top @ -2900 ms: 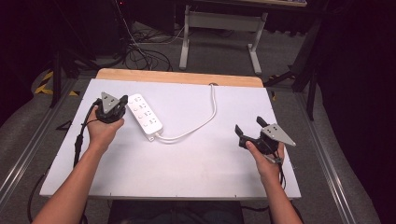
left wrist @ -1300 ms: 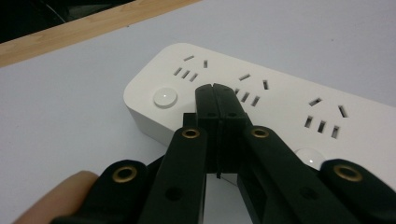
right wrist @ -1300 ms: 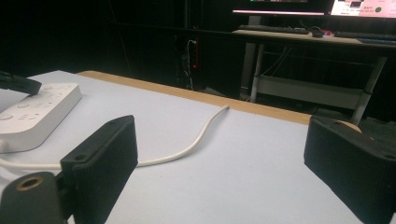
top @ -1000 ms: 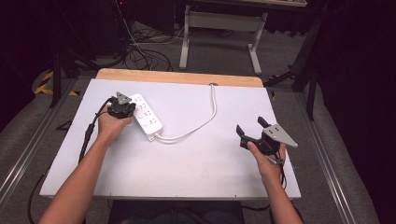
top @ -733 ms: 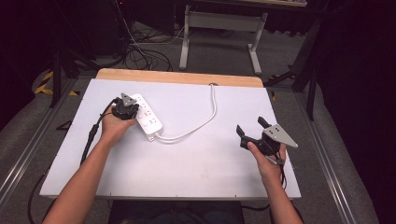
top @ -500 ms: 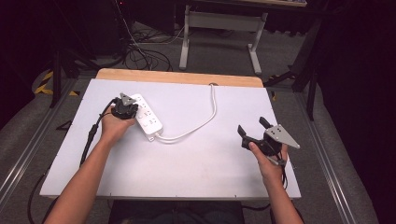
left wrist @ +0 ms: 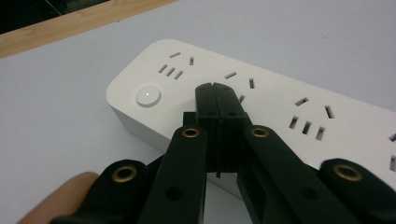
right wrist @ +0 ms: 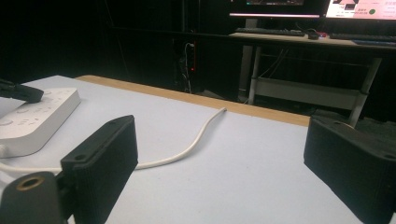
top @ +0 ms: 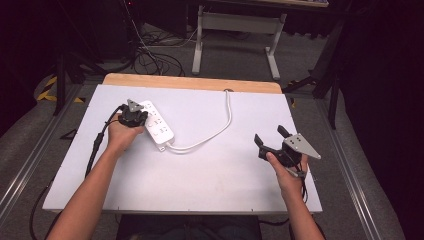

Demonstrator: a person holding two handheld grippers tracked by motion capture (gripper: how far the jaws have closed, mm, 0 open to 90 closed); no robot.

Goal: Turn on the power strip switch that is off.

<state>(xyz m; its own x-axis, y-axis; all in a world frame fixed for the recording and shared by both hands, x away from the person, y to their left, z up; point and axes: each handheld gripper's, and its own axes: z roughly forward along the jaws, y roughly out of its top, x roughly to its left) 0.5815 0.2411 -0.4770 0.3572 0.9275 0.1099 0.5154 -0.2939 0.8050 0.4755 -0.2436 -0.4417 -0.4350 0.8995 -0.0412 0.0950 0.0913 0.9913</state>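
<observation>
Left claw (top: 134,114) is sitting at about 10 o'clock on the white surface (top: 215,170), its two black jaws pressed together with nothing between them. In the left gripper view, left claw (left wrist: 215,95) is resting its closed tips over the top face of the white power strip (left wrist: 261,100), just beside the round white button (left wrist: 148,96) at the strip's rounded end; whether the tips are touching the strip cannot be told. A fingertip (left wrist: 70,198) is showing at 8 o'clock in that view.

Right claw (top: 271,139) is being held at about 4 o'clock on the surface, well apart from the strip, with its jaws spread wide and gripping nothing. In the right gripper view, right claw (right wrist: 224,154) is pointing across the surface toward the wooden far edge (right wrist: 187,98).

Power strip (top: 158,125) is lying flat at 10 to 11 o'clock, angled across the surface. Its white cord (top: 215,130) is curving from the strip's near end toward 12 o'clock, where it is passing over the wooden edge
</observation>
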